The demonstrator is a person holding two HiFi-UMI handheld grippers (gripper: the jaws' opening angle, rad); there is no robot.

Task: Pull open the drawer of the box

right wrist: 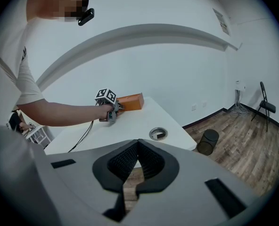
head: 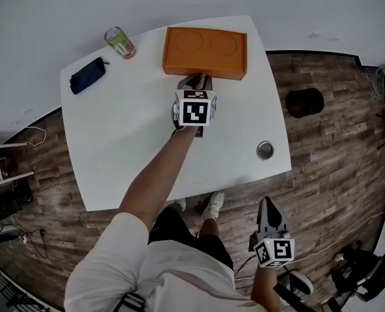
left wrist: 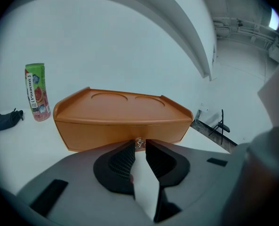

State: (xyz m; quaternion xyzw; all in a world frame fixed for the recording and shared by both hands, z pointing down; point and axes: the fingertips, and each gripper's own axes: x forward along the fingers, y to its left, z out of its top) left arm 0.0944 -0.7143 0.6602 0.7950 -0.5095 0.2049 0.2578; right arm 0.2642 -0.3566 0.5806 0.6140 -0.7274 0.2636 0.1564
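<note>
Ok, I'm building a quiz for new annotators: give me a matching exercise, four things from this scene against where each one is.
1 can
2 dark pouch
3 left tool
4 right tool

a over the floor, off the table
b on the knob of the box
c lying near the table's left edge
d upright, left of the box

Pairs: 1-d, 2-c, 3-b, 4-a

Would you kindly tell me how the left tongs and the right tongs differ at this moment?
The left tongs grip the small knob of the orange box; the right tongs are shut on nothing. The left tongs reach across the table; the right tongs hang off it, over the floor. Both carry a marker cube.
</note>
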